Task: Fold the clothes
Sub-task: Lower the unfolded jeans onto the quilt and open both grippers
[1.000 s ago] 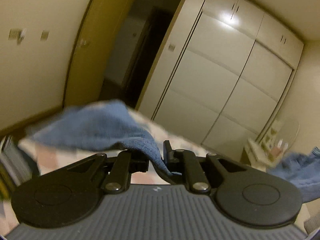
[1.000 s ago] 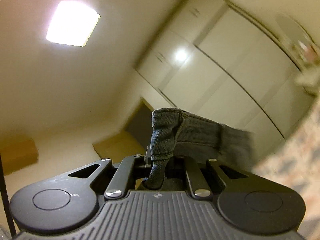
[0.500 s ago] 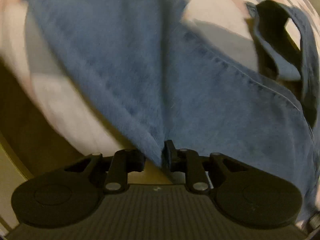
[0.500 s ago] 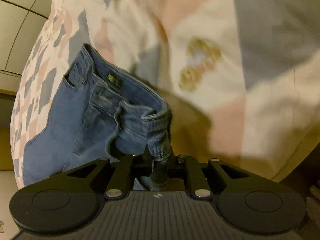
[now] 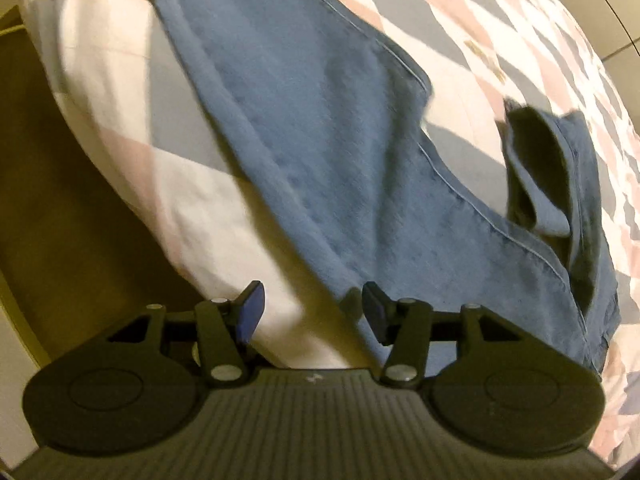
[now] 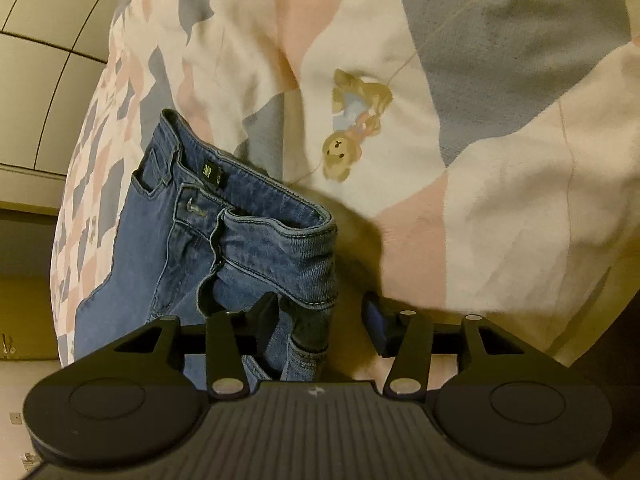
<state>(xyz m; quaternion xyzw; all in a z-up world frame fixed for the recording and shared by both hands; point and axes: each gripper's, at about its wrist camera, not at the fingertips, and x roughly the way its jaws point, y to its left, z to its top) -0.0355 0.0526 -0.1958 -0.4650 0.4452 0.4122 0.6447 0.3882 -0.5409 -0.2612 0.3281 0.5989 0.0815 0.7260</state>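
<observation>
Jeans (image 5: 328, 140), blue denim, spread over a patchwork quilt (image 5: 120, 92) of pink, grey and cream patches. In the left wrist view, one long leg running from upper left of the frame down to lower centre, its near edge ending just at the right fingertip; a folded-over denim flap standing up at right of the frame, somewhat blurred. Left gripper (image 5: 311, 314) at bottom centre, jaws spread wide with blue pads showing, nothing clamped between them; the right finger touching or just beside the denim edge, cannot tell which.

In the right wrist view, waistband (image 6: 256, 196) of the jeans (image 6: 160, 248) open and gaping at left centre, black label (image 6: 210, 174) inside it, fly button (image 6: 194, 209) visible below. Right gripper (image 6: 320, 320) at bottom centre, jaws apart; a hanging fold of waistband draped between the fingers, lying against the left finger, clear of the right one, not pinched. A small cartoon print (image 6: 352, 128) on the quilt (image 6: 500, 208), upper centre. Cabinet panels (image 6: 52, 40) at upper left.
</observation>
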